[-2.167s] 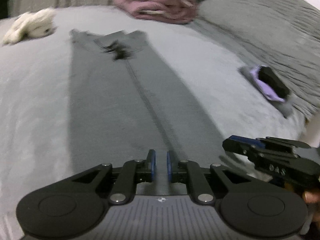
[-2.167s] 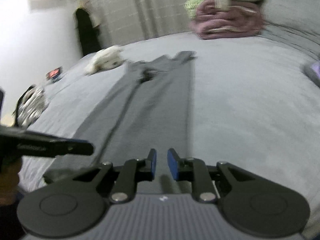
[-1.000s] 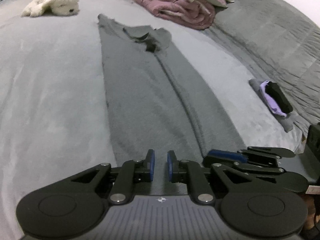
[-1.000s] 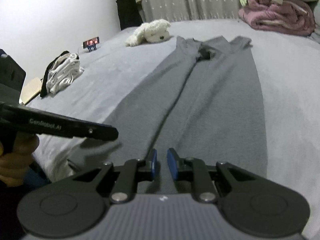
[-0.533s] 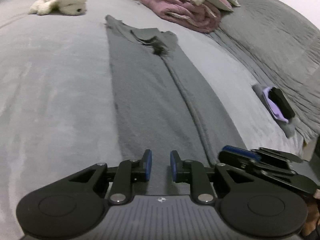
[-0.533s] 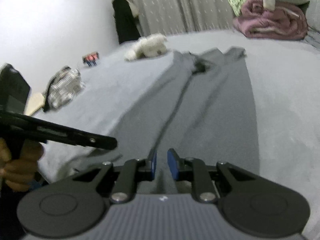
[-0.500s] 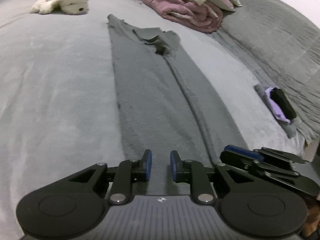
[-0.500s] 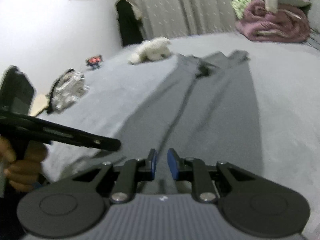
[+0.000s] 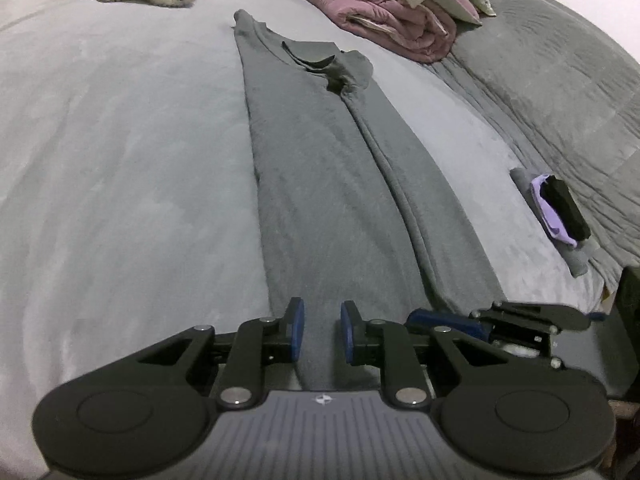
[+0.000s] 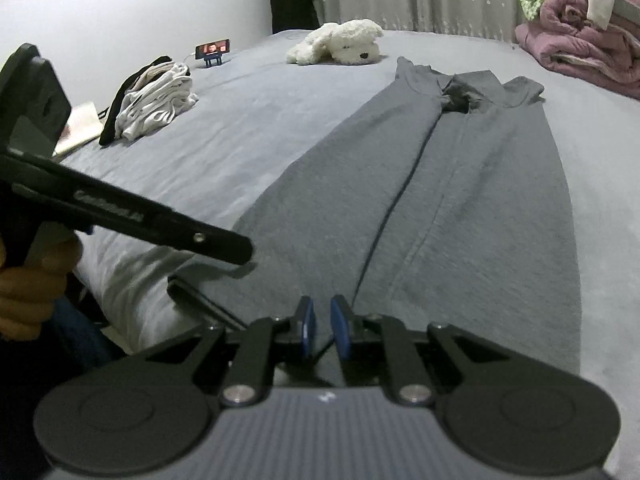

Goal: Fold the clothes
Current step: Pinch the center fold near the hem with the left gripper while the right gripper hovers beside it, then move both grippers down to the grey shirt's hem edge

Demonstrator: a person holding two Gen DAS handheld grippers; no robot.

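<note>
Grey garment [image 9: 332,184] lies flat and long on the bed [image 9: 120,152], both sides folded in so they meet at a seam line down the middle; collar end far away, hem end at the near edge under both tools.

Left gripper [image 9: 322,334]: jaws parted with a clear gap, blue pads [image 9: 297,332] not pressing anything. Grey cloth of the hem shows in the gap beneath, but whether the tips touch it, cannot tell. Its jaws have just been opening a little; nothing clamped between them. In the right wrist view the same tool [image 10: 236,250] comes in from the left as a black bar, gripped by a hand [image 10: 36,280], tip over the near left corner of the garment.

Right gripper [image 10: 322,332]: jaws nearly together, only a thin slit between the blue pads [image 10: 307,330]; they have just been closing. Hem edge sits right at the tips, but a pinch of cloth is not visible, so cannot tell if it grasps any. In the left wrist view it [image 9: 448,320] sits just right of the left tool, at the garment's near right corner.

Around: white plush toy [image 10: 340,42] past the collar end, pink blanket pile [image 9: 392,12] far right, white clothes heap [image 10: 152,100] at left, phone on stand [image 10: 213,50], purple-and-black item [image 9: 560,216] at the right.
</note>
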